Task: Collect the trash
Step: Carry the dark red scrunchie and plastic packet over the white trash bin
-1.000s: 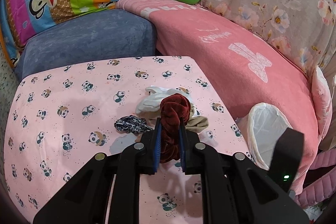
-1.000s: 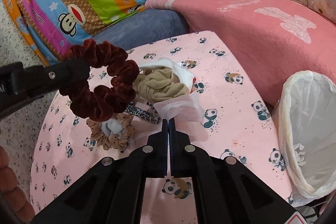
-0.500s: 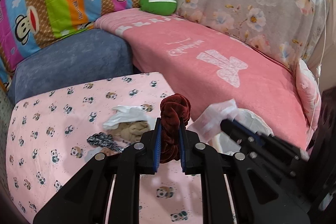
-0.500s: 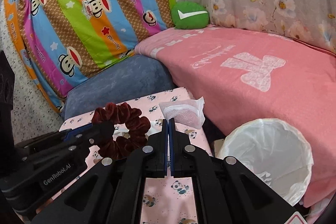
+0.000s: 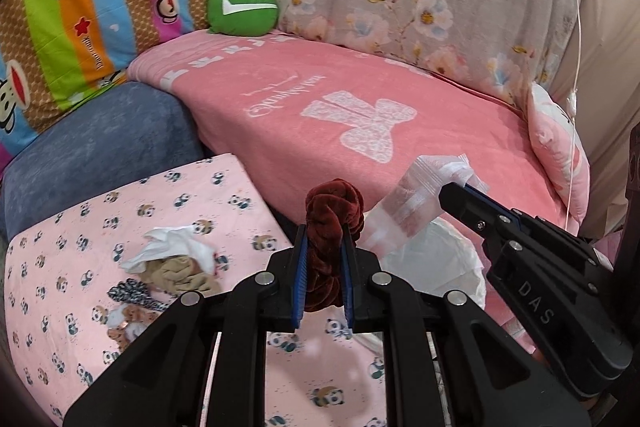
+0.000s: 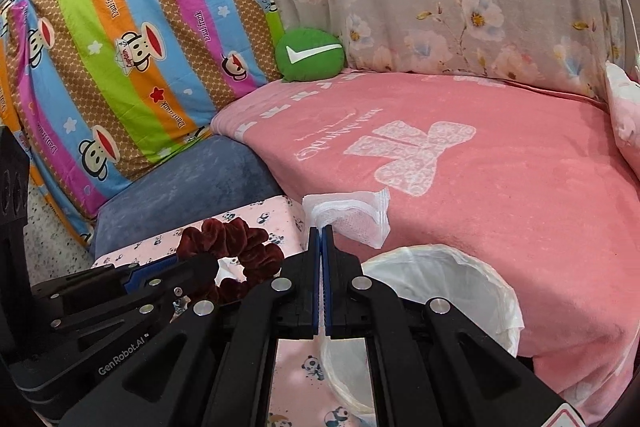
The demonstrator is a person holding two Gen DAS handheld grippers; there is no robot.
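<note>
My left gripper (image 5: 323, 239) is shut on a dark red velvet scrunchie (image 5: 330, 223), held up above the panda-print table (image 5: 224, 195). The right wrist view shows that scrunchie (image 6: 232, 247) at lower left. My right gripper (image 6: 321, 233) is shut on a clear plastic wrapper with white tissue inside (image 6: 352, 217); from the left wrist it is the wrapper (image 5: 420, 203) hanging over the white-lined bin (image 5: 440, 267). The bin (image 6: 460, 283) stands just past the table's right edge, below both grippers.
A pile stays on the table: white tissue (image 5: 176, 247), a tan cloth (image 5: 180, 273), a leopard-print scrunchie (image 5: 136, 293) and a brown one (image 5: 128, 323). A pink-blanketed sofa (image 5: 360, 115), a blue cushion (image 5: 88, 155) and a green round pillow (image 5: 242, 9) lie behind.
Both grippers have lifted off the table and swung right toward the bin, each carrying its item. The wrapper left the pile and now hangs over the bin.
</note>
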